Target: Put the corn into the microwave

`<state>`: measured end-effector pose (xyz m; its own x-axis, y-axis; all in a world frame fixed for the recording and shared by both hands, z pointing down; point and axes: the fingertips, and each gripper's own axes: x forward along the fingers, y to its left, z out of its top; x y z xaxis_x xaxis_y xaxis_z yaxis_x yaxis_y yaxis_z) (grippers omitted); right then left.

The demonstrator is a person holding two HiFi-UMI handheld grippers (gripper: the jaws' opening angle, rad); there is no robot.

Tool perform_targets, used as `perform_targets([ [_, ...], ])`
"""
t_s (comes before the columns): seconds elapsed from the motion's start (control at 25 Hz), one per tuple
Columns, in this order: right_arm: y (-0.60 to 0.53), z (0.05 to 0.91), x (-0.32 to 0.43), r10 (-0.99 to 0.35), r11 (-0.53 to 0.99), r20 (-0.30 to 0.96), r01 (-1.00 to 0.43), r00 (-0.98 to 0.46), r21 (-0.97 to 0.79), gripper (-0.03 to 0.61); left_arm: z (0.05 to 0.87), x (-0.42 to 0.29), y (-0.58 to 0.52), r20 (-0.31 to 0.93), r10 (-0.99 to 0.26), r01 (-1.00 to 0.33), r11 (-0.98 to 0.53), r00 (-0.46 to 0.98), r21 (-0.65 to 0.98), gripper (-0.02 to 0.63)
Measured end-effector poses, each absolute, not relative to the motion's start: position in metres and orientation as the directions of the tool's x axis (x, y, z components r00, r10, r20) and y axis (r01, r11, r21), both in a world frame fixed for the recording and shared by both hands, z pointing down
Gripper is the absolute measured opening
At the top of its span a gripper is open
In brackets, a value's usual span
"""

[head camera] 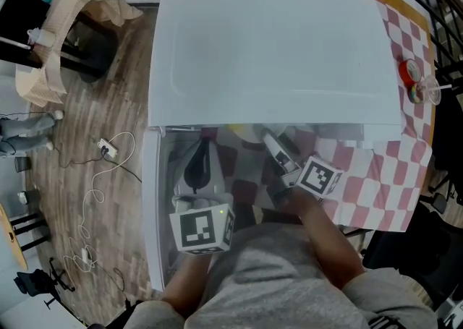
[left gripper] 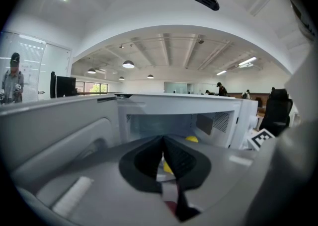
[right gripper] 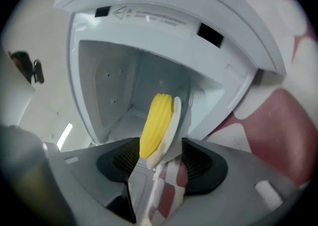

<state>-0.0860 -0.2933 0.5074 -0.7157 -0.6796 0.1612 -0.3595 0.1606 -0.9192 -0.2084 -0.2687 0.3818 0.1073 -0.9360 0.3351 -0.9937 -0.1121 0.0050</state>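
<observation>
The white microwave (head camera: 275, 53) stands on a red-and-white checked cloth with its door (head camera: 153, 204) swung open to the left. A yellow corn cob (right gripper: 156, 120) lies against a pale white piece (right gripper: 173, 123) at the mouth of the cavity (right gripper: 109, 86). It sits between the pads of my right gripper (right gripper: 159, 163), which stand open with a gap on each side. The right gripper (head camera: 278, 150) reaches in under the microwave's front edge. My left gripper (left gripper: 163, 153) is shut with nothing seen in it and points at the cavity (left gripper: 164, 120), where the corn (left gripper: 191, 139) shows yellow. It (head camera: 199, 168) hovers by the open door.
A red round thing (head camera: 410, 71) and a clear cup (head camera: 432, 89) sit at the table's right edge. On the wooden floor to the left are a white cable (head camera: 101, 176) and a chair with beige cloth (head camera: 72, 24). People stand far off in the left gripper view.
</observation>
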Motion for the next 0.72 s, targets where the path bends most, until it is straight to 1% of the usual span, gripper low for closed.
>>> perform_targets([
  [0.04, -0.290, 0.508, -0.084, -0.675, 0.217, 0.193, -0.442, -0.712, -0.871, 0.259, 0.382, -0.208, -0.268, 0.336, -0.935, -0.994, -0.112, 0.108, 0.006, 0.009],
  [0.08, -0.286, 0.508, -0.082, -0.673, 0.278, 0.231, -0.529, -0.703, -0.802, 0.259, 0.383, -0.207, -0.267, 0.339, -0.935, -0.994, -0.113, 0.109, 0.007, 0.009],
  [0.16, -0.279, 0.510, -0.080, -0.673, 0.398, 0.307, -0.680, -0.673, -0.616, 0.269, 0.384, -0.204, -0.266, 0.343, -0.933, -0.993, -0.116, 0.111, 0.008, 0.009],
  [0.2, -0.276, 0.511, -0.081, -0.675, 0.450, 0.340, -0.731, -0.654, -0.513, 0.291, 0.385, -0.203, -0.266, 0.346, -0.932, -0.993, -0.117, 0.113, 0.007, 0.009],
  [0.32, -0.269, 0.511, -0.086, -0.700, 0.548, 0.396, -0.803, -0.594, -0.236, 0.359, 0.388, -0.199, -0.265, 0.350, -0.930, -0.993, -0.121, 0.115, 0.004, 0.009],
  [0.4, -0.268, 0.508, -0.089, -0.729, 0.562, 0.395, -0.818, -0.559, -0.120, 0.380, 0.387, -0.197, -0.265, 0.348, -0.930, -0.992, -0.123, 0.116, 0.003, 0.009],
  [0.52, -0.271, 0.507, -0.091, -0.759, 0.543, 0.391, -0.838, -0.521, -0.063, 0.380, 0.384, -0.196, -0.264, 0.342, -0.933, -0.993, -0.120, 0.113, -0.001, 0.009],
  [0.72, -0.280, 0.513, -0.089, -0.765, 0.519, 0.405, -0.852, -0.501, -0.073, 0.362, 0.383, -0.202, -0.260, 0.344, -0.934, -0.994, -0.105, 0.096, -0.007, 0.009],
])
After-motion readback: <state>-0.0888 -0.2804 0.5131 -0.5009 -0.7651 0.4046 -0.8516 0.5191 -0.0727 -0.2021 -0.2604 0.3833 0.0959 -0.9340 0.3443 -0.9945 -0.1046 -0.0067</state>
